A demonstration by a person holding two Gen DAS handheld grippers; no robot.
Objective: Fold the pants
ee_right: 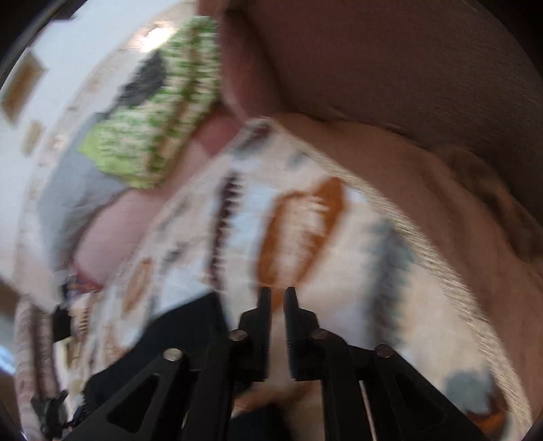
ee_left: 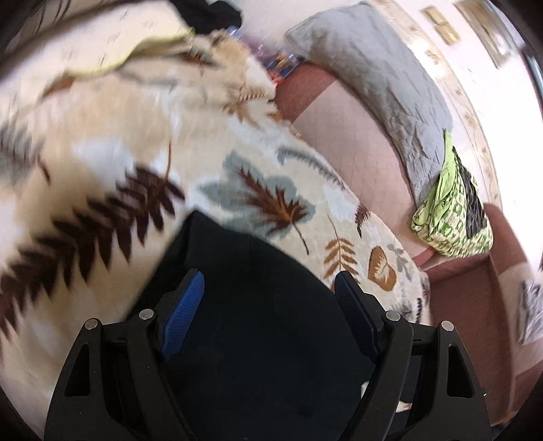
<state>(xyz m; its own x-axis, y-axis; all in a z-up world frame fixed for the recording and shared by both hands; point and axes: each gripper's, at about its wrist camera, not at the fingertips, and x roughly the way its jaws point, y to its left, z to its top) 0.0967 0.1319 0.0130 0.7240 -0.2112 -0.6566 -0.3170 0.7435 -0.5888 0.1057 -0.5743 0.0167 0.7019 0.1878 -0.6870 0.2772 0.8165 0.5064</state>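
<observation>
The black pants (ee_left: 258, 305) lie on a cream leaf-patterned blanket (ee_left: 118, 152). My left gripper (ee_left: 269, 288) is open, its blue-padded fingers (ee_left: 185, 312) spread wide above the dark cloth, holding nothing. In the blurred right wrist view my right gripper (ee_right: 277, 293) has its fingers nearly together with a thin gap and nothing visible between them, over the blanket (ee_right: 305, 237). A part of the black pants (ee_right: 176, 339) lies to its lower left.
A pink-brown sofa (ee_left: 356, 135) runs behind the blanket with a grey quilt (ee_left: 373, 74) and a green patterned bundle (ee_left: 451, 210) on it. More dark clothing (ee_left: 207, 13) lies at the far end. The sofa backrest (ee_right: 407, 68) rises ahead of my right gripper.
</observation>
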